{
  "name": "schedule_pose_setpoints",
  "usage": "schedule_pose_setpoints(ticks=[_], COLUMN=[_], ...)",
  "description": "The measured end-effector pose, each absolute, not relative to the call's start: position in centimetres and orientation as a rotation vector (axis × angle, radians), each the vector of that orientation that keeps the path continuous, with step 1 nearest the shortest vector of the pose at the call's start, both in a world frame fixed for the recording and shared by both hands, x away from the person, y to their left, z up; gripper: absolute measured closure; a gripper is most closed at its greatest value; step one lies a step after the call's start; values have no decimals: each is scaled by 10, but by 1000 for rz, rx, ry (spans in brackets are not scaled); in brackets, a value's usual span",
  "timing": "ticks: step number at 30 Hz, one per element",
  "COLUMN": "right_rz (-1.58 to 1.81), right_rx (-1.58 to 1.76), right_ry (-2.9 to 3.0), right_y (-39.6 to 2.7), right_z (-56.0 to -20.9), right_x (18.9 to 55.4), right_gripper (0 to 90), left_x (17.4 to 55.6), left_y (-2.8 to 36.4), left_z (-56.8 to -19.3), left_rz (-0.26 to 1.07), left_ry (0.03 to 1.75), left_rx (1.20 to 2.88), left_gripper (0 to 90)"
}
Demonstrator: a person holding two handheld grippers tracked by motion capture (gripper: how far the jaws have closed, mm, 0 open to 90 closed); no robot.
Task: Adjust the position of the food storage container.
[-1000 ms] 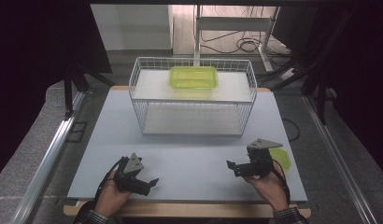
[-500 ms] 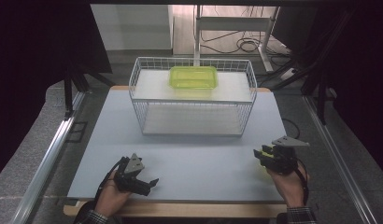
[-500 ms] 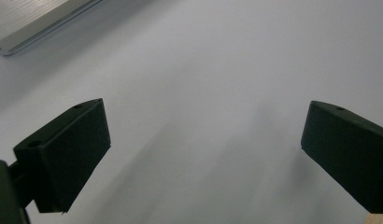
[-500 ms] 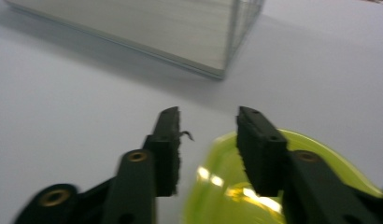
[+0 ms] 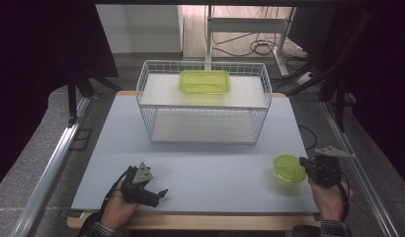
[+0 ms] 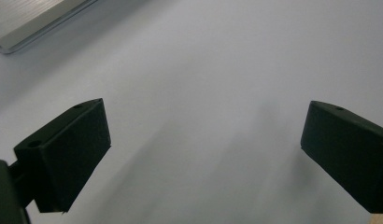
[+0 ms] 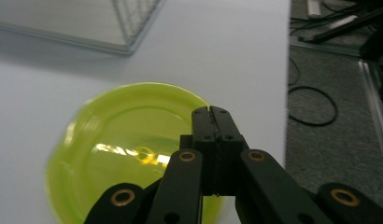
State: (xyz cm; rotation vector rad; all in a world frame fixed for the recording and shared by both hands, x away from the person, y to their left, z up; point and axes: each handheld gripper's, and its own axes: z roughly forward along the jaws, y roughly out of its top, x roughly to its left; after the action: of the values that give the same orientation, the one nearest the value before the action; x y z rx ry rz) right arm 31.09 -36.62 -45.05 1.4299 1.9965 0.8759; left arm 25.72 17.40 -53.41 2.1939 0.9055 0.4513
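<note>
A round, see-through yellow-green lid point(image 5: 287, 168) lies at the front right of the pale table point(image 5: 205, 163). My right gripper point(image 5: 303, 163) is at its right edge. In the right gripper view the jaws point(image 7: 210, 112) have just been closing and now stand together, pinching the thin rim of the lid point(image 7: 129, 140). My left gripper point(image 5: 159, 196) rests at the front left, held in a hand. Its jaws point(image 6: 203, 154) stand wide apart, with bare table between them.
A white wire basket point(image 5: 203, 106) stands at the back middle of the table. A rectangular yellow-green container point(image 5: 204, 81) sits on the basket's upper shelf. Cables point(image 7: 313, 105) lie on the floor past the table's right edge. A metal rail point(image 5: 52, 163) runs along the left.
My right gripper has swung from in front of the lid out to its right side, and its jaws have come together at the rim. The left gripper has stayed put.
</note>
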Motion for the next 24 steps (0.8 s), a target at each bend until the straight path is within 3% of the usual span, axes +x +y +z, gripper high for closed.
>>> schedule_pose_setpoints(ticks=[12,24], right_rz=[821,842], right_rx=[1542,1563], right_ry=[1959,2015], right_y=[-391,-377], right_z=[-467,-473], right_x=[311,315], right_gripper=[893,893], left_x=[257,257], left_y=[173,171], left_z=[-535,-536], left_rz=[455,459], left_ry=[902,898], left_rx=[2212,2228], left_gripper=[17,18])
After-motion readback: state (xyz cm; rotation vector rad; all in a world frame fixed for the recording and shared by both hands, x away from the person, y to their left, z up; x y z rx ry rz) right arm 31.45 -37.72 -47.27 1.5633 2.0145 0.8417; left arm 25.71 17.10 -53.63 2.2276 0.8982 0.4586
